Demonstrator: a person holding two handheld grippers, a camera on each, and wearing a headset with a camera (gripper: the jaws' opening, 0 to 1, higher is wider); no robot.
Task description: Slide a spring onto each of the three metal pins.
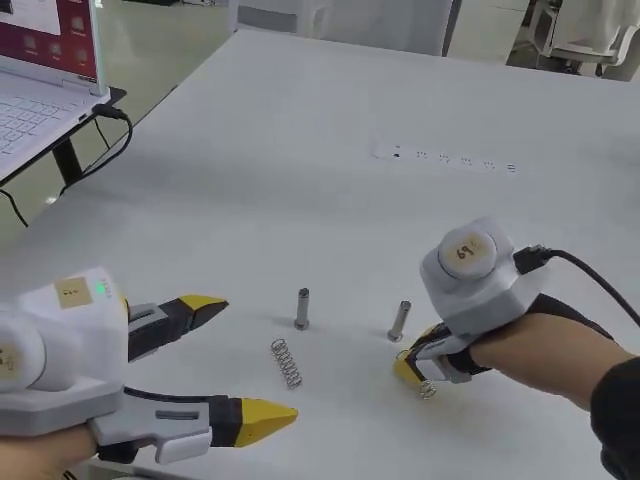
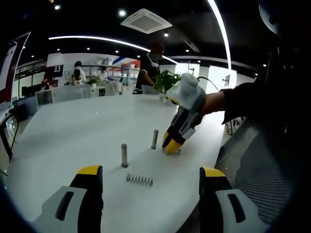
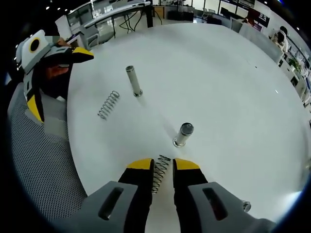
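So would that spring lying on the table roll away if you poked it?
Probably: the spring lies on its side on the smooth table, so a nudge may roll it. Its thin open coils suggest it is light and squashy, likely bending if pinched hard.

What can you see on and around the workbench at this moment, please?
table: one, white, beneath everything.
metal pins: two, silver, upright mid-table, apart.
loose spring: one, silver, lying flat by one pin.
held spring: one, silver, between the right gripper's jaws.
power strip: one, white, far across the table.
laptop: one, white, open, on a stand beside the table.
cable: one, black, plugged into the laptop.
left gripper: one, white with yellow tips, open, above the table.
right gripper: one, white with yellow tips, shut on the held spring.
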